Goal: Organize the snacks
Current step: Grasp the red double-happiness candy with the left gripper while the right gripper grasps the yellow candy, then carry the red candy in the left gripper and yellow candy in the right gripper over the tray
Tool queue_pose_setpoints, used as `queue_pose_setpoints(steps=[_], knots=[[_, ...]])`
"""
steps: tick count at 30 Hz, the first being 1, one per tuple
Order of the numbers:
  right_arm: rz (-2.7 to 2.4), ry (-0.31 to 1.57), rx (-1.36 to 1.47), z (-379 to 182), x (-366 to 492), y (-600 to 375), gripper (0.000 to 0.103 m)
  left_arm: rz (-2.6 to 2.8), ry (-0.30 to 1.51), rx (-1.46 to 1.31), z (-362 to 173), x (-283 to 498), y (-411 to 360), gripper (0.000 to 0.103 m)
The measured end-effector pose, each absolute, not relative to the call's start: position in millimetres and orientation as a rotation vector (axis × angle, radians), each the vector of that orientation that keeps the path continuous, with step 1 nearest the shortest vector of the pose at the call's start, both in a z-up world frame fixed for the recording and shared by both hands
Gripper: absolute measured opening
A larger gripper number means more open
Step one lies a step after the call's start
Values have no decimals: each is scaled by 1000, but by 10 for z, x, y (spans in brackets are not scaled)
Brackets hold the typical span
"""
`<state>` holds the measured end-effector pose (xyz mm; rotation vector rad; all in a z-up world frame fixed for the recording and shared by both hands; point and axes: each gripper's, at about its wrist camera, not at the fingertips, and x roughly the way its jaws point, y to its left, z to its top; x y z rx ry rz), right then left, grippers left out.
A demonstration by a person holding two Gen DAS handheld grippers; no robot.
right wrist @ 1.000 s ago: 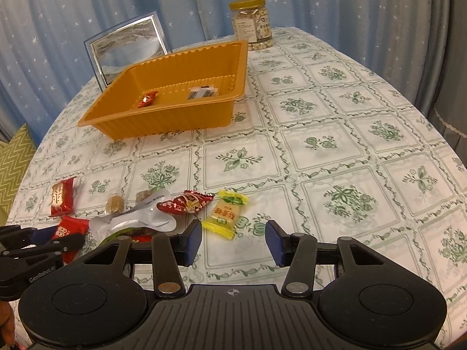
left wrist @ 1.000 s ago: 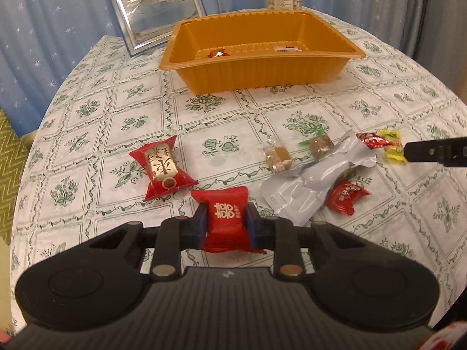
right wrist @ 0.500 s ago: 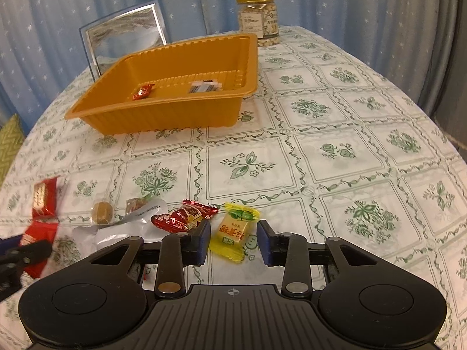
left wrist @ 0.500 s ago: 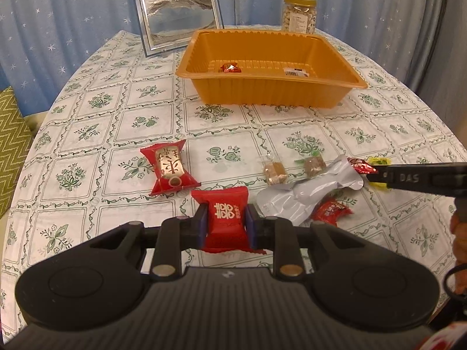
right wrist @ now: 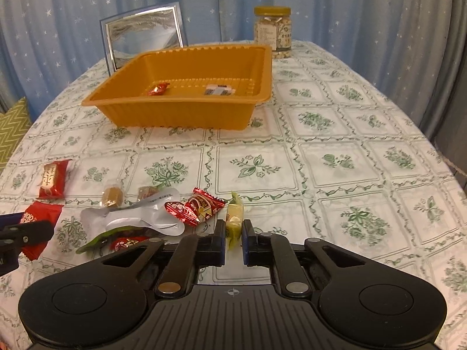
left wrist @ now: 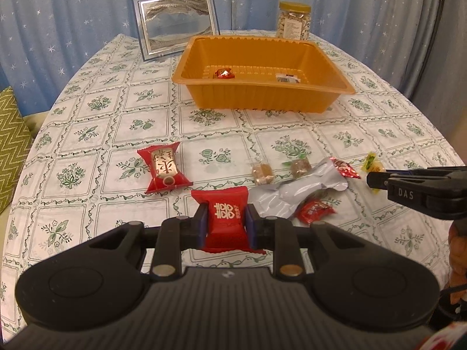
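Snacks lie loose at mid-frame; left gripper (left wrist: 226, 223) jaws clamp a red packet (left wrist: 224, 218), right gripper (right wrist: 233, 240) jaws pinch a yellow candy (right wrist: 234, 218).

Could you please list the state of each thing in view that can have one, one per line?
Left gripper: shut on the red double-happiness packet.
Right gripper: shut on the yellow candy.
Orange tray: upright, nearly empty, one red candy inside.
Jar: upright, lid on.
Picture frame: standing.
Silver pouch: lying flat, crumpled.
Red and gold packet: lying flat on the table.
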<state>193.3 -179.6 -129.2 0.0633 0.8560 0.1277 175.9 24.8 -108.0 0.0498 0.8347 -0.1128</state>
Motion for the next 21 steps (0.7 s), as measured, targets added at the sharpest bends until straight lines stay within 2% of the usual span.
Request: queue_pose_setpoints(steps=[21], knots=[[197,755,73,-612,1491,-1752,11,-104,775,-18,-602,1456,216,24]])
